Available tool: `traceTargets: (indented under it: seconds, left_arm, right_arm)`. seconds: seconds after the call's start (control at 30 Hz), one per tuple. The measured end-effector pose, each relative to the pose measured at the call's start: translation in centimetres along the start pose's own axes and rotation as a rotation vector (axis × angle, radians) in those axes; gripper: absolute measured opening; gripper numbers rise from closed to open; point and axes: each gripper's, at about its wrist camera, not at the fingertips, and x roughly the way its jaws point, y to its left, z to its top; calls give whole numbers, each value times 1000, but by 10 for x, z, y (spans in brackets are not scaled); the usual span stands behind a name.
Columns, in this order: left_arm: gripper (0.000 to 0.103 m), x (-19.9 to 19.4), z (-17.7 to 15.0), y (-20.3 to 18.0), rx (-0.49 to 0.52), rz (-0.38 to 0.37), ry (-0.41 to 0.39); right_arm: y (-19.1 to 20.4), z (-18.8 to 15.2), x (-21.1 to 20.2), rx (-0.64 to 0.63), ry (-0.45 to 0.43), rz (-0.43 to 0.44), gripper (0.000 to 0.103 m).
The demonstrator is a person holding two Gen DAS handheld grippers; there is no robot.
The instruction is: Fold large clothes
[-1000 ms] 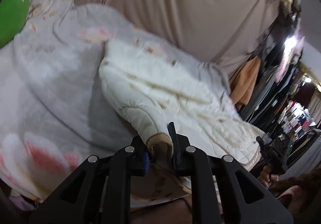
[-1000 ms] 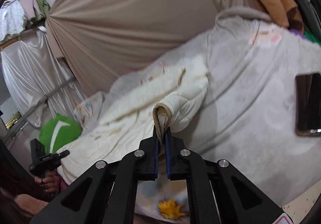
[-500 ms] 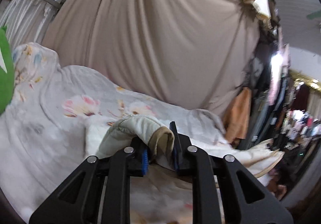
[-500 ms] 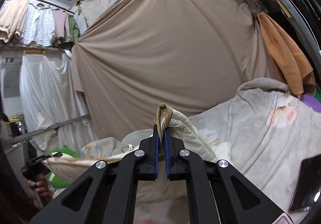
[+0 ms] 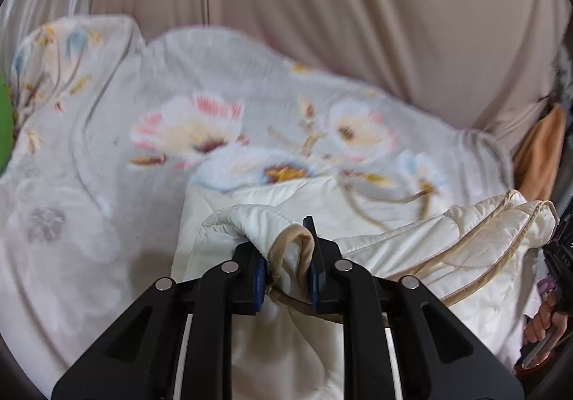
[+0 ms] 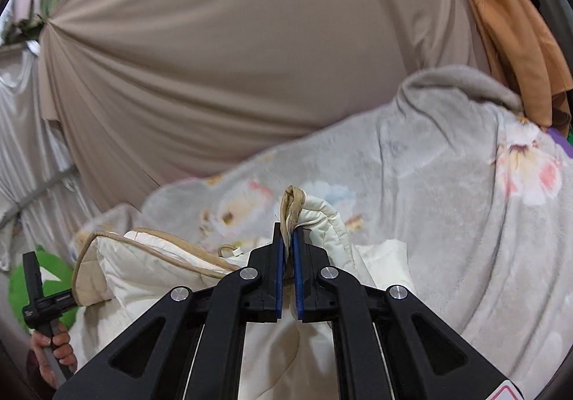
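A cream quilted jacket (image 5: 412, 242) with tan trim hangs between my two grippers over a bed. My left gripper (image 5: 288, 249) is shut on one tan sleeve cuff (image 5: 293, 242), held above the bed. My right gripper (image 6: 289, 249) is shut on the other tan cuff (image 6: 292, 203). In the right wrist view the jacket body (image 6: 143, 267) stretches left toward the other hand-held gripper (image 6: 39, 299). In the left wrist view that other gripper (image 5: 562, 256) shows at the right edge.
A grey floral blanket (image 5: 179, 135) covers the bed and also shows in the right wrist view (image 6: 465, 203). A beige curtain (image 6: 232, 59) hangs behind. An orange cloth (image 6: 508, 31) hangs at the right. A green pillow (image 6: 21, 285) lies at the left.
Both grippers tipped up, lifting the cuffs, then came back down toward the bed. The jacket body has been raised off the blanket and now hangs between the grippers.
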Motion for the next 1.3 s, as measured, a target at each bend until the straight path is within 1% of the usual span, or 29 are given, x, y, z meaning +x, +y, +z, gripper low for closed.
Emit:
traceTargets:
  seconds: [0.07,0.17,0.33,0.4,0.5,0.6,0.7,0.77,0.8,0.83,0.87,0.9,0.93,0.97,1.0,1.03,1.07,1.13,1.2,1.23,1.27,1.3]
  left_arm:
    - [19,26,-1,5,5,26,40]
    - [20,49,-4,10,11,30,78]
    - [21,69,-12,14,20,18,94]
    - [21,73,-16,11,37,24,80]
    - [21,75,-23,6,74,46,47]
    - [21,78,-23,7,67,34,38]
    - [21,75,-24,13,32,-1,17]
    - [23,69,-25,16,20,-18,-7]
    - [26,64,-24,17,14,-29,-15]
    - [31,55,-23,18,3,-45,-29]
    - [33,44,-22,19,-6,-54,-49]
    - [39,29,-21,19,-11,-64,-78]
    - [47,10,-20,18,-8,-82,-117]
    - [56,-9,-20,16,-6,-95,-159]
    - [73,-35,-20,12,3,-85,-225]
    - [76,-54,-20,5,21,-77,-278]
    - [76,-72,-18,-4,54,-76,-322]
    - [77,-100,-14,-32,143,-88,-383]
    - [77,-110,-10,-63,218,-124,-397]
    - [77,-107,-8,-81,252,-146,-385]
    - [77,-99,-5,-97,280,-164,-357]
    - [77,-82,-2,-114,307,-179,-304]
  right_arm:
    - [-8,-4,30,3,63,-36,5]
    - [-20,-13,63,14,139,-71,5]
    - [-30,-27,92,2,221,-98,5]
    - [-31,-33,100,-3,248,-110,5]
    - [-26,-39,106,-33,268,-131,6]
    - [-23,-42,112,-54,285,-132,8]
    - [-27,-43,112,-36,280,-106,11]
    - [-31,-41,105,-3,250,-70,15]
    - [-33,-39,98,18,230,-48,20]
    - [-36,-35,87,48,202,-32,30]
    - [-37,-30,74,73,170,-16,38]
    - [-36,-26,60,88,133,1,56]
    - [-34,-21,43,92,88,23,61]
    - [-28,-17,28,77,58,54,61]
    - [-18,-13,10,40,35,86,61]
    - [-5,-11,-5,-2,12,103,60]
    - [7,-9,-14,-42,-1,116,60]
    - [45,-9,-28,-155,-3,162,59]
    - [89,-16,-26,-275,10,199,57]
    - [108,-21,-21,-328,27,221,54]
    - [126,-27,-14,-379,51,246,51]
    - [145,-35,-2,-441,79,256,43]
